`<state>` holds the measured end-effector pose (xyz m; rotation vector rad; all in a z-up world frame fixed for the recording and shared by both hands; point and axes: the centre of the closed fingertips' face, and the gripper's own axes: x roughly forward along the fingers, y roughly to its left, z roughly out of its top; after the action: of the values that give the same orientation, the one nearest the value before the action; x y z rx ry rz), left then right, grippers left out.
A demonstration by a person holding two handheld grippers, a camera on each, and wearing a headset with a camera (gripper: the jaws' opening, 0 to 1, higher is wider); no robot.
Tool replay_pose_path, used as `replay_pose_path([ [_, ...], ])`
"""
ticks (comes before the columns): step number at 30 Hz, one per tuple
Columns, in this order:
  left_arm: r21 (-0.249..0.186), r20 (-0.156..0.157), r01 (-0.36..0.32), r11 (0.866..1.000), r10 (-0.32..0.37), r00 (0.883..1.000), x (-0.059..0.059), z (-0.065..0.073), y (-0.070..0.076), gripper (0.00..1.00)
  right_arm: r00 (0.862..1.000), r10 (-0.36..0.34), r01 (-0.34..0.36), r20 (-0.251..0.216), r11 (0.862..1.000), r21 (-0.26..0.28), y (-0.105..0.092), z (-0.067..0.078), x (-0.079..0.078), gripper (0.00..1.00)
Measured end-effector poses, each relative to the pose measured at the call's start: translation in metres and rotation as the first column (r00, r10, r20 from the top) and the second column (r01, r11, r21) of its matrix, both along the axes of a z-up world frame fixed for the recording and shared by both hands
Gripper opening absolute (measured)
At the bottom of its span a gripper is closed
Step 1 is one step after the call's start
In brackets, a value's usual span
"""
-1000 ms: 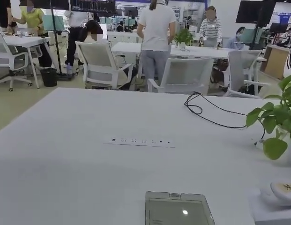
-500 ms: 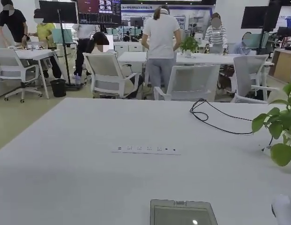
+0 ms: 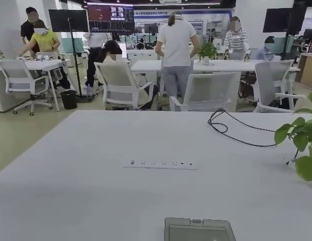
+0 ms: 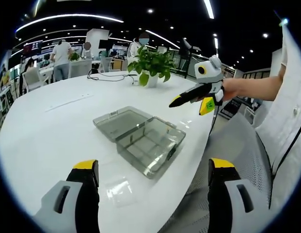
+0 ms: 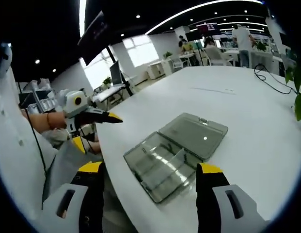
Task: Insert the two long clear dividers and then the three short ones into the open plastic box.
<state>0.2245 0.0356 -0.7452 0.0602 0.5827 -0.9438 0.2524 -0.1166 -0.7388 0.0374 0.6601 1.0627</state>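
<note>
The counter (image 3: 85,191) is plain white. The box (image 4: 140,138) on it is see-through with a smoky grey look. The left tool (image 4: 152,164) is grey with black jaws and yellow tips, and the right tool (image 5: 149,168) has the same colours. In the head view, a black cable (image 3: 240,133) lies at 2 o'clock. A plant (image 3: 302,145) with bright green leaves is at 3 o'clock. The floor (image 3: 15,140) at 9 o'clock is pale yellow-green.

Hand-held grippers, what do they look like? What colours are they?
They look alike. The left hand-held gripper and the right hand-held gripper each have two black jaws with yellow tips, on pale grey bodies with a dark slot. The person wears a white top.
</note>
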Motion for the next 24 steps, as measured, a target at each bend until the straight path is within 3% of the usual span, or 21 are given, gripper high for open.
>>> replay_pose_path([
  [5,0.029,-0.023,-0.009,1.0,0.01,1.0,0.004,-0.008,0.003,0.94,0.999,0.013,-0.013,0.051,1.0,-0.009,-0.012,-0.003,-0.006,0.85],
  [9,0.068,-0.063,-0.03,0.997,0.034,0.997,0.008,-0.018,0.01,0.91,0.995,0.02,-0.018,0.098,1.0,-0.018,-0.023,-0.005,-0.009,0.9],
  [12,0.088,-0.11,-0.057,0.994,0.066,0.992,0.01,-0.026,0.015,0.88,0.992,0.019,-0.016,0.122,0.999,-0.028,-0.031,-0.008,-0.01,0.91],
  [14,0.124,-0.173,-0.078,0.989,0.098,0.98,0.009,-0.035,0.02,0.86,0.992,0.02,-0.016,0.123,0.999,-0.032,-0.034,-0.01,-0.012,0.91],
  [15,0.135,-0.19,-0.083,0.987,0.108,0.976,0.009,-0.038,0.022,0.85,0.993,0.017,-0.013,0.119,0.999,-0.033,-0.036,-0.012,-0.013,0.91],
  [16,0.129,-0.161,-0.077,0.989,0.098,0.982,0.014,-0.039,0.02,0.84,0.993,0.016,-0.012,0.121,0.999,-0.035,-0.038,-0.013,-0.015,0.91],
  [17,0.14,-0.159,-0.08,0.987,0.102,0.982,0.016,-0.04,0.02,0.83,0.992,0.015,-0.011,0.128,0.999,-0.036,-0.039,-0.013,-0.015,0.91],
  [18,0.167,-0.183,-0.092,0.982,0.122,0.976,0.016,-0.045,0.024,0.81,0.991,0.015,-0.01,0.134,0.999,-0.039,-0.041,-0.014,-0.016,0.91],
  [21,0.19,-0.234,-0.11,0.976,0.153,0.96,0.018,-0.054,0.026,0.77,0.99,0.017,-0.01,0.142,0.999,-0.047,-0.046,-0.018,-0.019,0.92],
  [24,0.226,-0.271,-0.124,0.966,0.184,0.945,0.02,-0.063,0.029,0.75,0.989,0.016,-0.01,0.147,0.999,-0.046,-0.049,-0.02,-0.02,0.92],
])
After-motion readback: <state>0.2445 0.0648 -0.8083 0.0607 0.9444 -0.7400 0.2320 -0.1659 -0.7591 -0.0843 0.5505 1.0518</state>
